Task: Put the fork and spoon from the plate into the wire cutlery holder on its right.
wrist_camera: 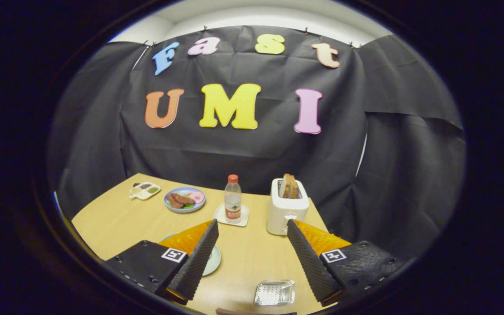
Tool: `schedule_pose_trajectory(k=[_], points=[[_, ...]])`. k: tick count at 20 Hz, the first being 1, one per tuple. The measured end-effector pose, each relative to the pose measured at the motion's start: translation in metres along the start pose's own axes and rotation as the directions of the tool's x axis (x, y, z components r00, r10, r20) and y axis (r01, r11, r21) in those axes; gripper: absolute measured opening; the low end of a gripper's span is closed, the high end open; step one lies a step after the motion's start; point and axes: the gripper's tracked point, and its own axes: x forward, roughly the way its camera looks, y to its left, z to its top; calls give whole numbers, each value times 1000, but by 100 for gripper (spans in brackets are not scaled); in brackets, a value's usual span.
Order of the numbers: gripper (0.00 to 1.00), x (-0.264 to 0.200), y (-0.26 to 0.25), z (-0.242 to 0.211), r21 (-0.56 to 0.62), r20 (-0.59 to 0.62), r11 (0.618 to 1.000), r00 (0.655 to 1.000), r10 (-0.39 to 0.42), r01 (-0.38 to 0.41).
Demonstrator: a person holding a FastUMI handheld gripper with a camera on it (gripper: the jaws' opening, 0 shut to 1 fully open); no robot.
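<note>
With your gripper (pixel 252 258) wide and empty above the table (pixel 116 223), the plate (pixel 215 259) is mostly hidden behind its left finger, while the holder (pixel 274 292), apparently, lies between both fingers.

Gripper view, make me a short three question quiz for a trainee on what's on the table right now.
1. True or false: the gripper is shut on a fork.
2. What sticks out of the white toaster? A bread slices, B a spoon, C nothing.
3. Fill in: the water bottle stands on a white ____.

Key: 1 false, the fingers are spread wide with bare wooden table between them, above the wire cutlery holder. 2 A. 3 coaster.
</note>
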Motion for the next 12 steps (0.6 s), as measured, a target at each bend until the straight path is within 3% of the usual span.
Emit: schedule_pose_trajectory(k=[7,12], points=[[95,49,79,-83,37,-210,997,975,75,-69],[94,69,112,-144,103,-384,994,919,84,-48]])
